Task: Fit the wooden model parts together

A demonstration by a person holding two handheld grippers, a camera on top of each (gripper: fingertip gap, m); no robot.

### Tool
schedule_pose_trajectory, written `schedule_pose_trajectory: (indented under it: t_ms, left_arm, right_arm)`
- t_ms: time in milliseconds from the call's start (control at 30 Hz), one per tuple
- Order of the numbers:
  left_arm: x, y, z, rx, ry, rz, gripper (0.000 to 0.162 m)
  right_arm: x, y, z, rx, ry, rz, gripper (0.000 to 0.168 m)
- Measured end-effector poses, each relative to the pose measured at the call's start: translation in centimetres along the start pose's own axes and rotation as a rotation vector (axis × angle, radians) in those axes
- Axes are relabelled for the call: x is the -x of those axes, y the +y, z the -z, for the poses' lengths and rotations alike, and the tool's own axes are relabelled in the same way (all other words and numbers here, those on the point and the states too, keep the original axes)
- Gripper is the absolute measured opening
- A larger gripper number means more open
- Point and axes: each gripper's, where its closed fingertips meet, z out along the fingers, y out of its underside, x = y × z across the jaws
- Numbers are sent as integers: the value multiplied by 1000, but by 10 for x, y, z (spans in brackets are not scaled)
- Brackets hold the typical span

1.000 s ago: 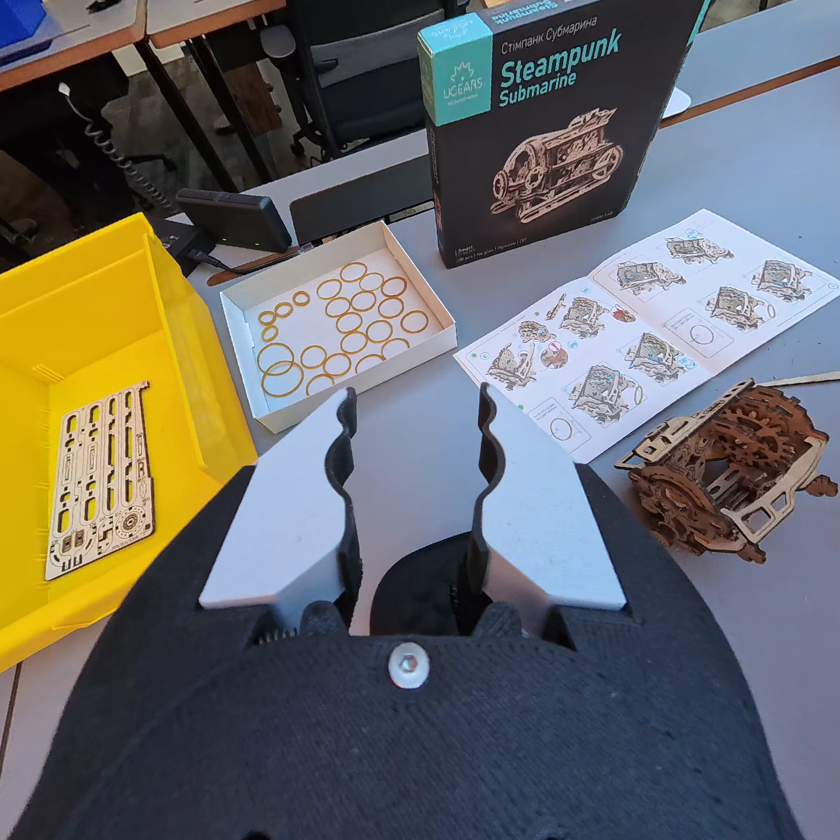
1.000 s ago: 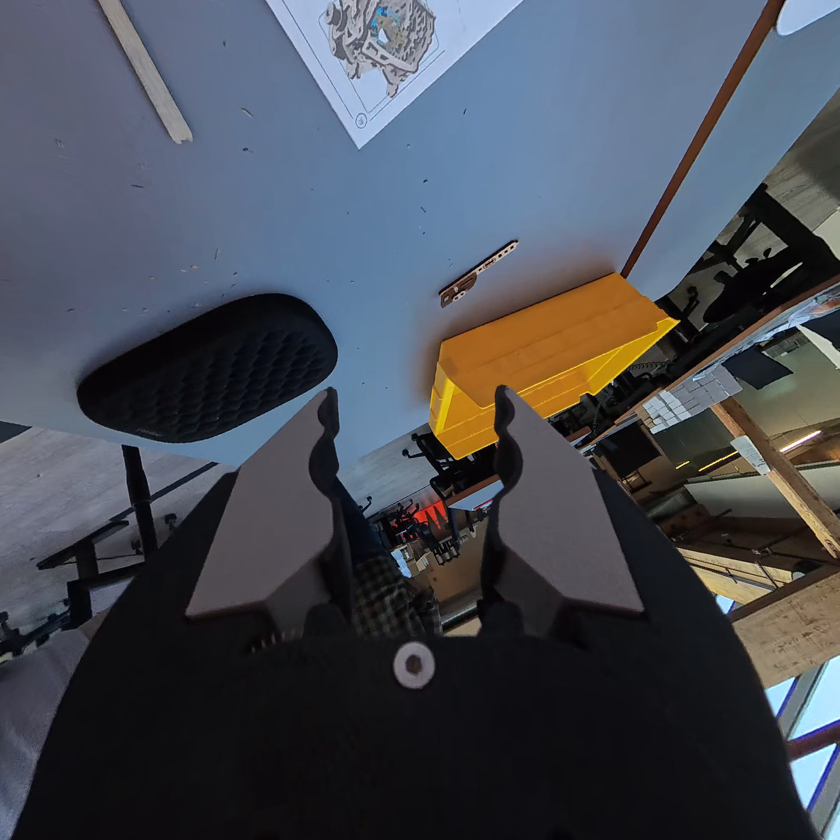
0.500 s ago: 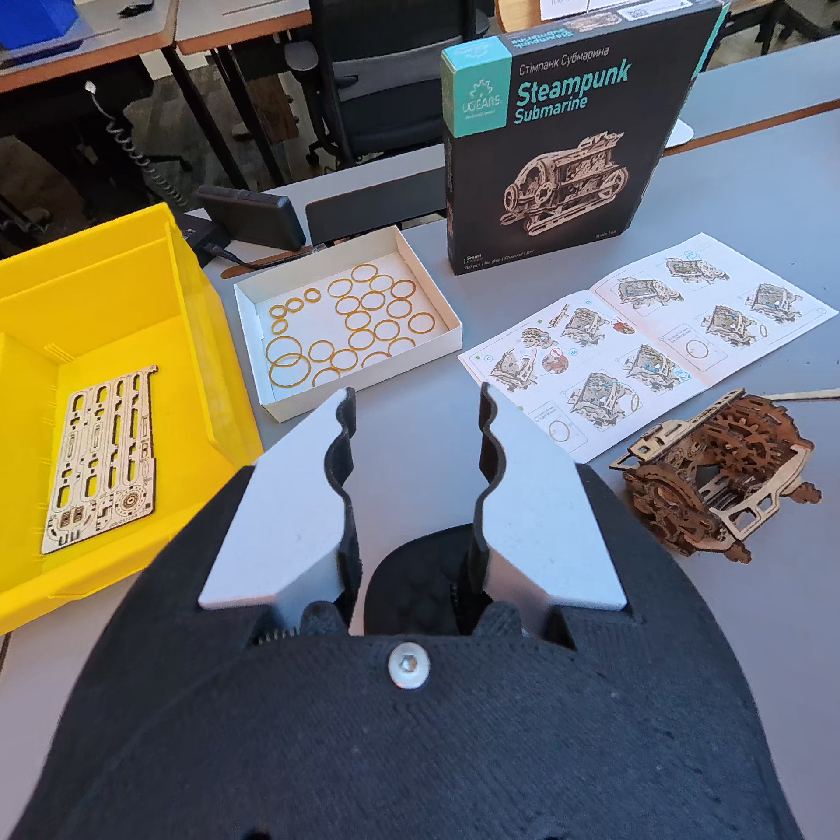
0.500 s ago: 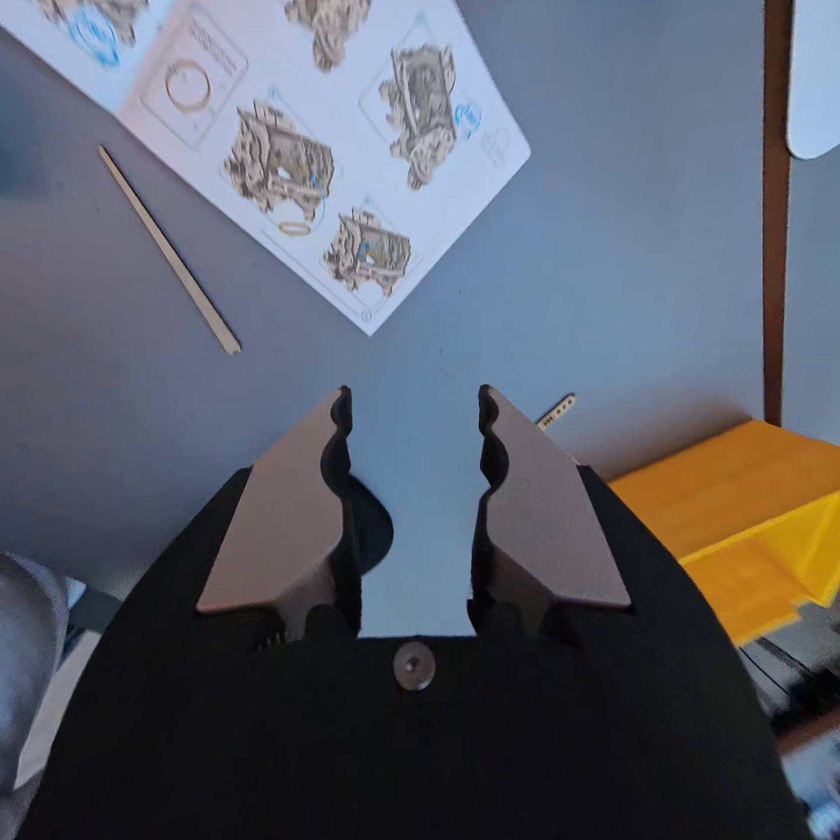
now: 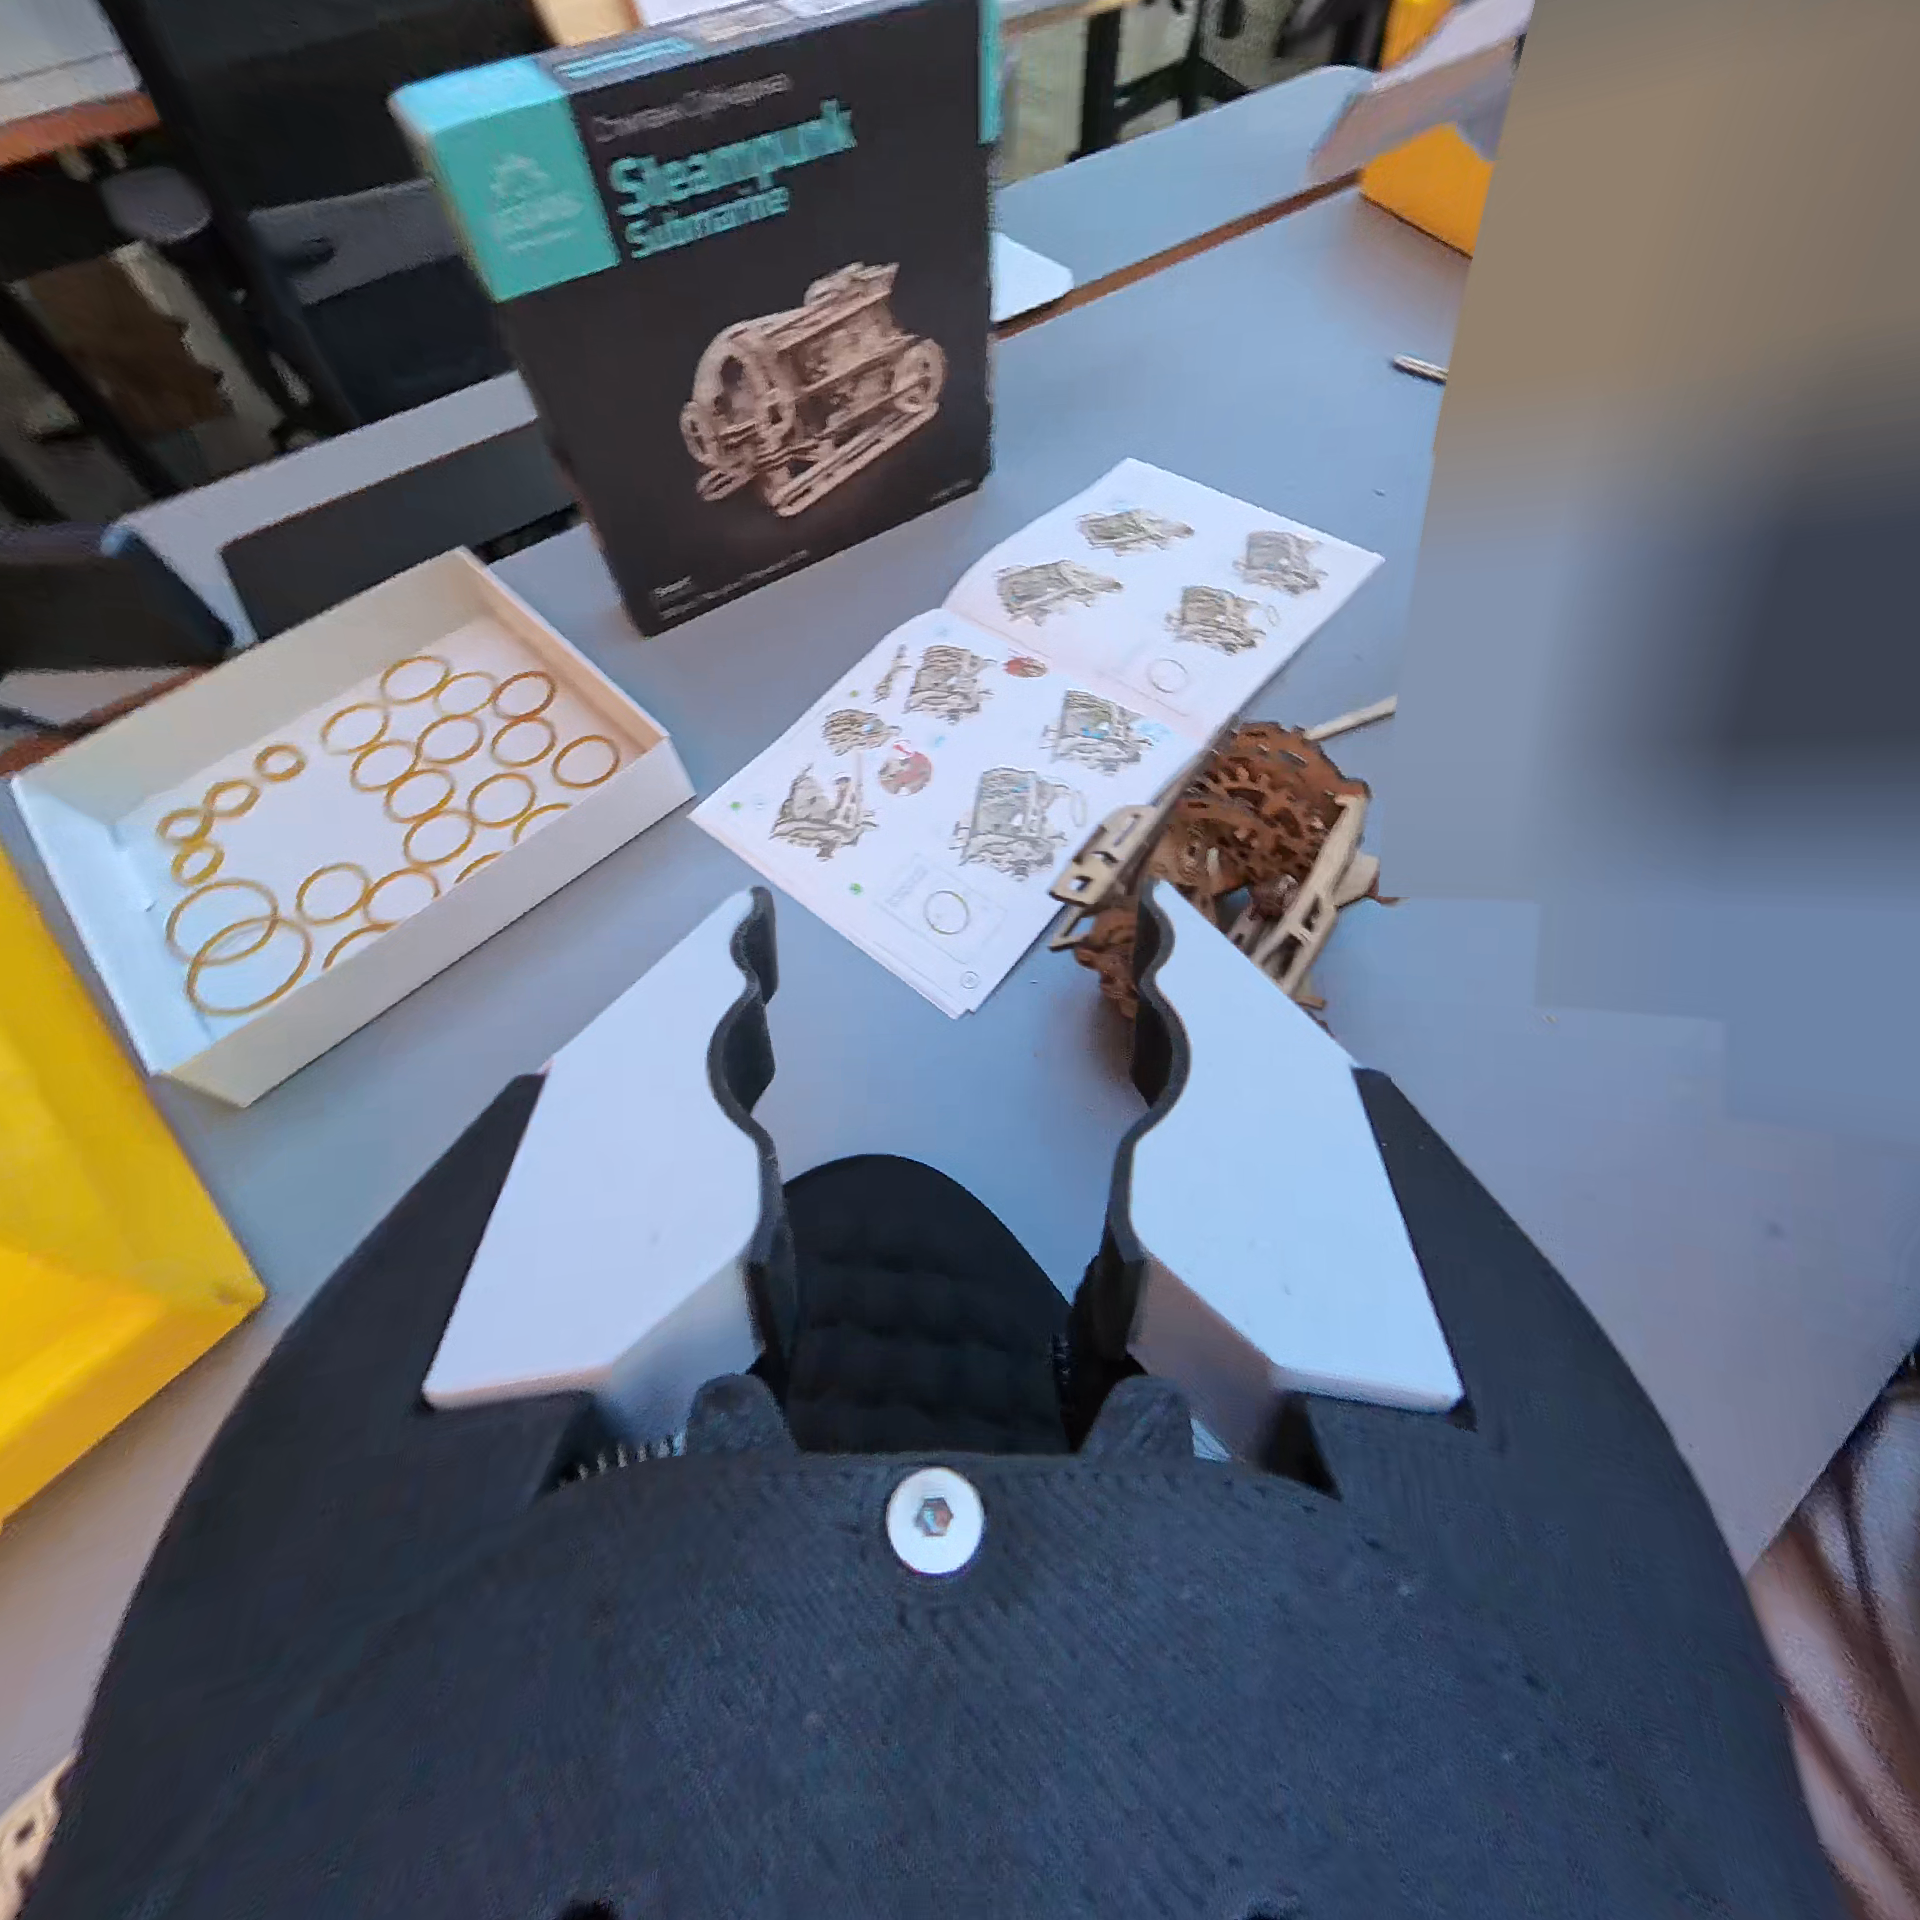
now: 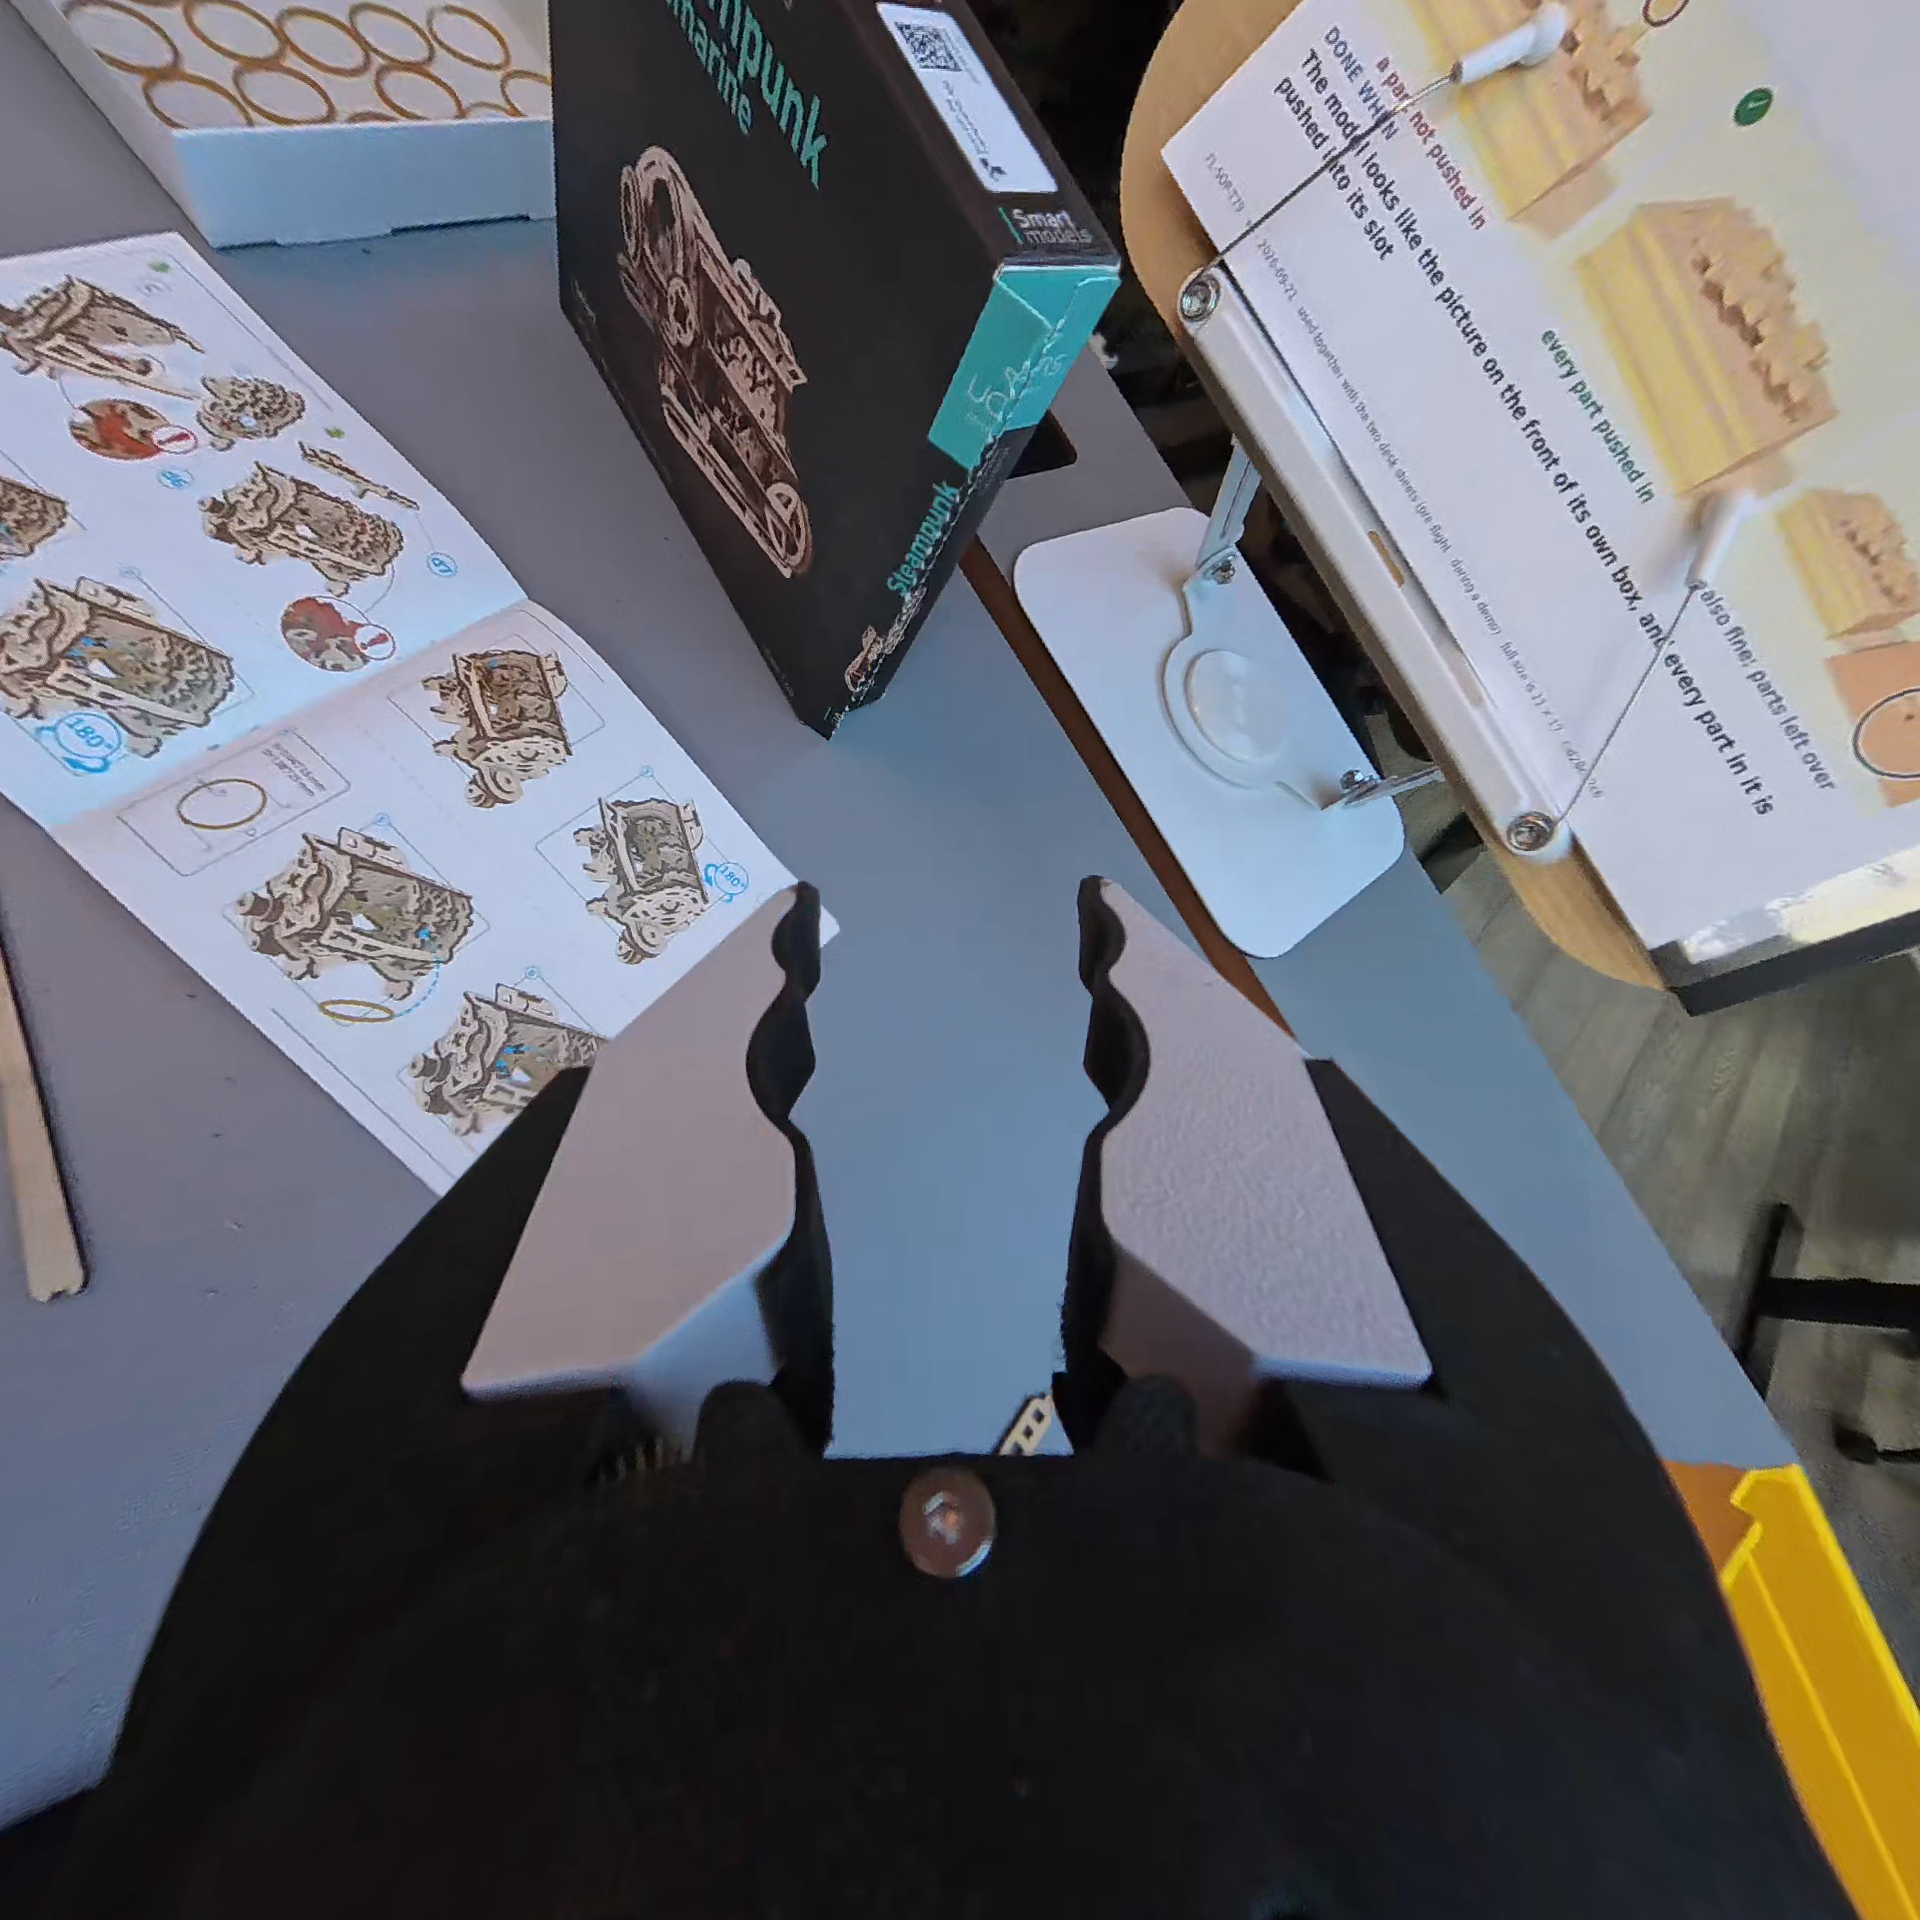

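Hovering above the grey table (image 5: 935,1060), the left tongs (image 5: 951,925) stand with jaws parted and nothing between them; the right tongs (image 6: 940,894) are likewise spread and empty. The task's thing, a partly built wooden model (image 5: 1236,831) of dark gears in a paler frame, rests on the table just ahead and to the right of the left tongs, its near corner hidden behind the right finger (image 5: 1247,1132). It touches the edge of the open instruction booklet (image 5: 997,769), with the upright kit box (image 5: 748,343) farther back and a white tray of rings (image 5: 104,831) off to the left. The model does not appear in the right wrist view, which shows only the booklet, the box and a loose wooden stick (image 6: 31,1153). The left tongs therefore seem the nearer; reaching the model would probably call for a short shift rightward and forward. Its long axis cannot be told, being partly covered.
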Motion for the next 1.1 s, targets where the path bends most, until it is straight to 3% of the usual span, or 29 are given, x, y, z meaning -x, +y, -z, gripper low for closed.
schedule_pose_trajectory:
  t_ms: [33, 200, 333, 467, 667, 900, 1100]
  left_arm:
    - [-9, 2, -1, -9, 21, -51, 67]
    - [-44, 17, -11, -7, 120, -217, 65]
    - [-51, 27, -23, 41, 145, -281, 69]
    - [-56, 30, -32, 47, 172, -282, 68]
    - [-51, 30, -29, 32, 173, -239, 68]
    - [-38, 31, -20, 38, 134, -221, 68]
    - [-22, 23, -9, 11, 85, -202, 67]
  right_arm:
    - [2, -1, -1, -6, -7, 0, 50]
    - [1, -8, 4, -49, -4, -16, 50]
    - [-13, -24, 21, -169, 32, -88, 65]
    - [-36, -46, 48, -381, 95, -212, 80]
    - [-66, -54, 78, -534, 240, -197, 100]
    - [-77, -55, 92, -590, 281, -164, 118]
    - [-79, -52, 95, -598, 248, -189, 121]
